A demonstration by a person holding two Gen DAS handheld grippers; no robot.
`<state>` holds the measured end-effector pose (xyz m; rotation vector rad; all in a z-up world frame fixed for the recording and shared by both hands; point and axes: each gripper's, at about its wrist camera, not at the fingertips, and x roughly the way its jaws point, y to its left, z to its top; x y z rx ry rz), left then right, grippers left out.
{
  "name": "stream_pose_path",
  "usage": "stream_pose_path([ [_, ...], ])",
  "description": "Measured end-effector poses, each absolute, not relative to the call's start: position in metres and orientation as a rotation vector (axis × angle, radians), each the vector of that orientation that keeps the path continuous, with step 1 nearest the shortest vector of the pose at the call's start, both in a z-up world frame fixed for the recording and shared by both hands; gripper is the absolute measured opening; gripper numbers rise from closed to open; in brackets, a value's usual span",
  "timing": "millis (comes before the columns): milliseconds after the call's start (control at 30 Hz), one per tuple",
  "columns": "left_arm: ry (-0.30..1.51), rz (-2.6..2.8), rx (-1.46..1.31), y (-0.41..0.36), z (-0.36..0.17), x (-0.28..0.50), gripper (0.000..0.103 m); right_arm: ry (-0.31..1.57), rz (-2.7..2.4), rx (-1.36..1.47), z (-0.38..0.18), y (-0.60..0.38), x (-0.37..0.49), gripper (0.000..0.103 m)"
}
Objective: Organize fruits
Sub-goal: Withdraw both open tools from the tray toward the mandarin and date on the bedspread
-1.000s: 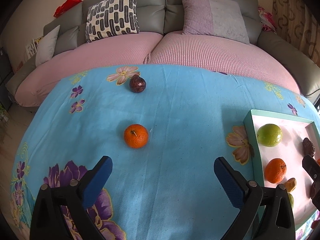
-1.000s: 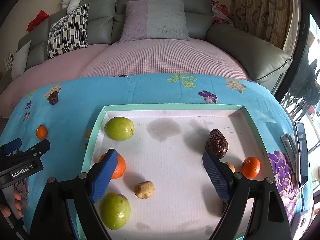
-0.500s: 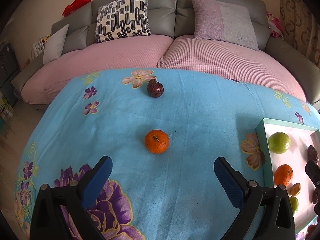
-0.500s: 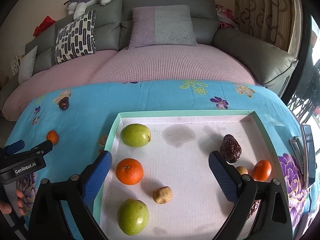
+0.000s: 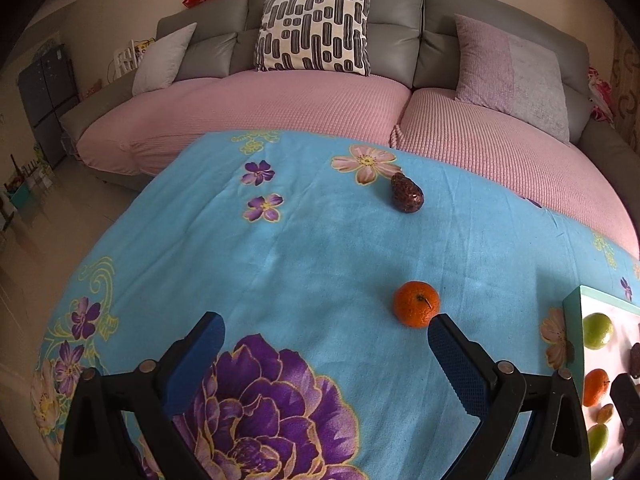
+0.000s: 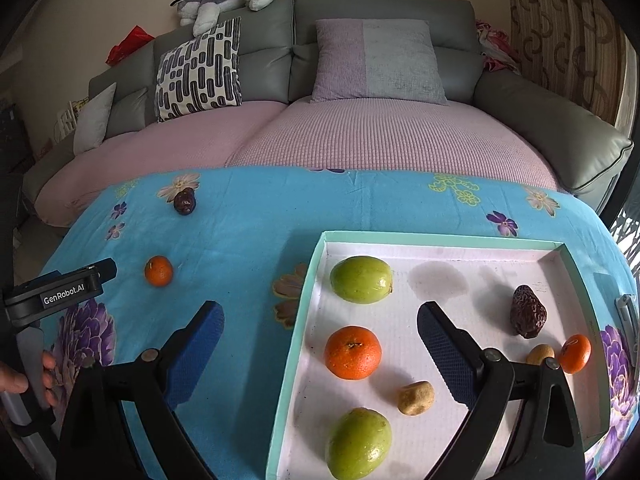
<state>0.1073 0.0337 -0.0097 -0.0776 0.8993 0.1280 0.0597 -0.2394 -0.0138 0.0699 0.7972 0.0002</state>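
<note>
Soft even daylight, sharp focus, fisheye-warped edges.

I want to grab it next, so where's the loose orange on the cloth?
The loose orange lies on the blue cloth, left of the tray, just ahead of the left gripper.

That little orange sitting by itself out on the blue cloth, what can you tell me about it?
The orange is small, round and bright, with dimpled peel and a short dark stem stub on top. It rests alone on the flowered blue cloth, outside the tray, with nothing gripping it. The left tool is open; in its own view the orange lies just beyond its right fingertip, off centre. The dark wrinkled fruit lies farther back.
</note>
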Motion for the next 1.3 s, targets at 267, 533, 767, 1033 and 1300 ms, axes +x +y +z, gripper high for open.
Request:
stream_pose_path([
  [267,0.889,0.161,-0.154,0.069,-0.010,0.110,0.103,0.784,0.059,0.019,-0.016,-0.213,0.065,0.097],
  [533,0.904,0.110,-0.216,0.079,-0.019,0.118,0.103,0.760,0.123,0.054,-0.017,-0.200,0.072,0.097],
  [767,0.922,0.132,-0.177,0.084,-0.023,0.123,0.103,0.793,0.193,0.107,-0.026,-0.178,0.085,0.097],
  [1033,0.958,0.185,-0.119,0.102,-0.032,0.126,0.103,0.851,0.230,0.034,-0.041,-0.145,0.112,0.097],
  [1300,0.961,0.221,-0.101,0.118,-0.033,0.130,0.103,0.877,0.310,-0.100,-0.054,-0.103,0.139,0.078],
])
